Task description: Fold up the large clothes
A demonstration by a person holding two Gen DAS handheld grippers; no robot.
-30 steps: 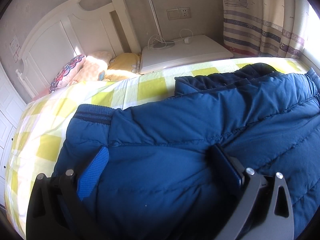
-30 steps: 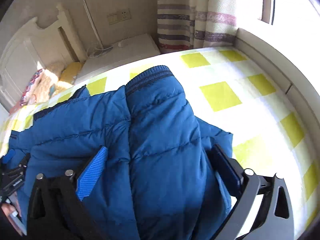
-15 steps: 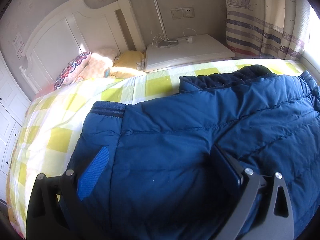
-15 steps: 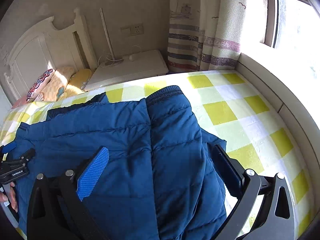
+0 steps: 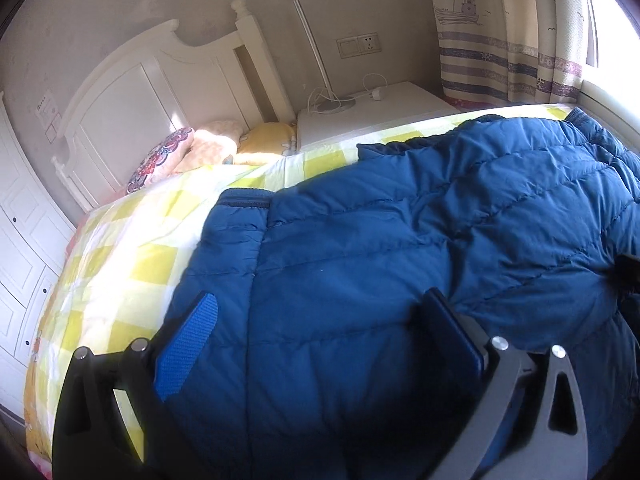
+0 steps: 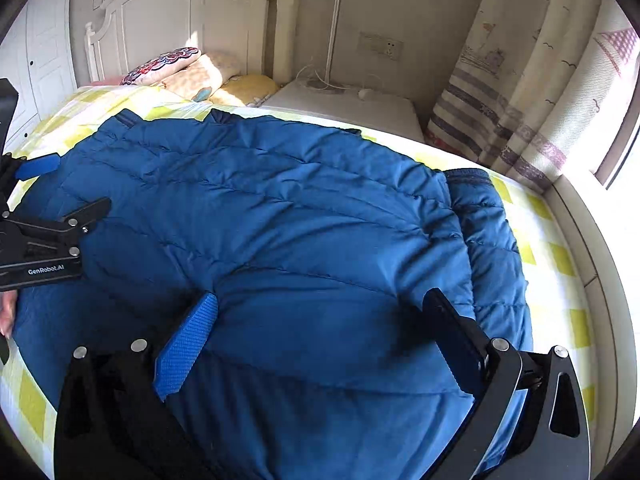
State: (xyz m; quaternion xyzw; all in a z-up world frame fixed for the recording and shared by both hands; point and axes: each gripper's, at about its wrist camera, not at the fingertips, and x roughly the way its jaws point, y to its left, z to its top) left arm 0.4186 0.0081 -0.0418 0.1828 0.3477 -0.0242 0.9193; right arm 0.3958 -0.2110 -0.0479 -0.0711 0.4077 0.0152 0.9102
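A large blue puffer jacket [image 5: 400, 240] lies spread on the bed's yellow-and-white checked sheet [image 5: 132, 248]. My left gripper [image 5: 320, 302] hovers open over the jacket's near left part, close to its ribbed cuff [image 5: 244, 202]. Fabric lies below its wide-apart fingers, and nothing is pinched. In the right wrist view the jacket [image 6: 280, 208] fills the middle, with a sleeve [image 6: 484, 232] lying along its right side. My right gripper [image 6: 320, 304] is open above the jacket's near edge. The left gripper [image 6: 68, 186] shows at the far left, held by a hand [image 6: 6, 312].
A white headboard [image 5: 132, 104] and pillows [image 5: 208, 148] are at the bed's far end. Beside them stands a white nightstand [image 5: 372, 108] with a lamp and cable. Striped curtains [image 6: 520, 92] and a window ledge [image 6: 600, 248] run along the right. White cabinet doors [image 5: 20, 240] are on the left.
The right wrist view has drawn back and swung left, so the whole jacket shows and the sleeve sits at its right. The left view has lifted slightly. Both grippers stayed open.
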